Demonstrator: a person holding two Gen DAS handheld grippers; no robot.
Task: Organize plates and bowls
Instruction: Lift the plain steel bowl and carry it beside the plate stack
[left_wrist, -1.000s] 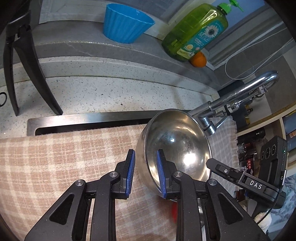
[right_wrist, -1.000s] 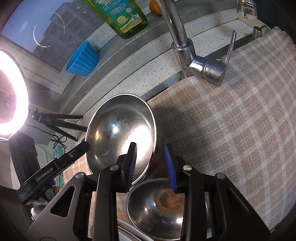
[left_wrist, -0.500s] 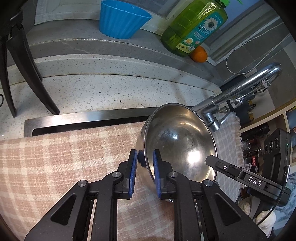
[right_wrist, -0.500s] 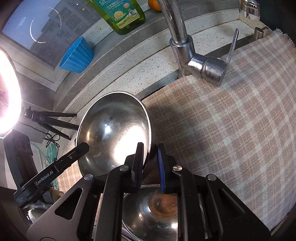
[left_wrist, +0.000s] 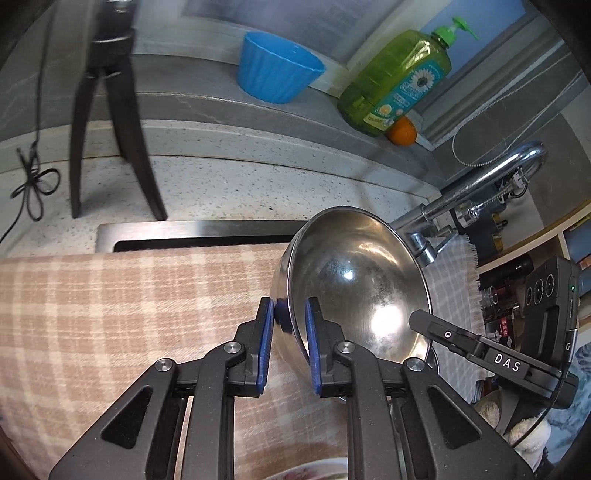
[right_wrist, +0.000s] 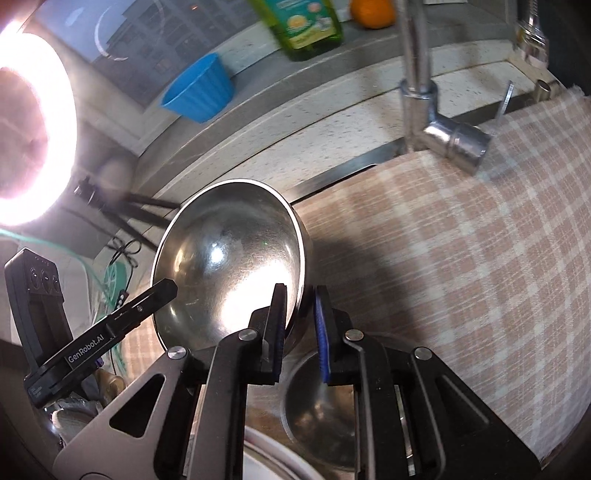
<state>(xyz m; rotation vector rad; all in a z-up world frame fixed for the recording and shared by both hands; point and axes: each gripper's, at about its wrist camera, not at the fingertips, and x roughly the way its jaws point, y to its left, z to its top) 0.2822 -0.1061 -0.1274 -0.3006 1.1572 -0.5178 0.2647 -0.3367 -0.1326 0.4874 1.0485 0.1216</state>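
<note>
Pinching the rim of the shiny bowl (left_wrist: 354, 288) from both sides, my left tool (left_wrist: 290, 332) and right tool (right_wrist: 299, 317) hold it tilted over the checked cloth (left_wrist: 129, 314). Close behind stands the tap (right_wrist: 417, 88), and a smaller steel bowl (right_wrist: 317, 406) sits just below.

metal bowls: two, a big bowl (right_wrist: 229, 266) tipped on its side and a small bowl (right_wrist: 321, 413) just below it
blue cups: one blue cup (left_wrist: 277, 70) on the ledge behind the big bowl
soap bottles: one green soap bottle (left_wrist: 399, 85) beside the blue cup
oranges: one orange (left_wrist: 402, 131) by the soap bottle
taps: one tap (right_wrist: 439, 114)
checked cloths: one checked cloth (right_wrist: 461, 240)
</note>
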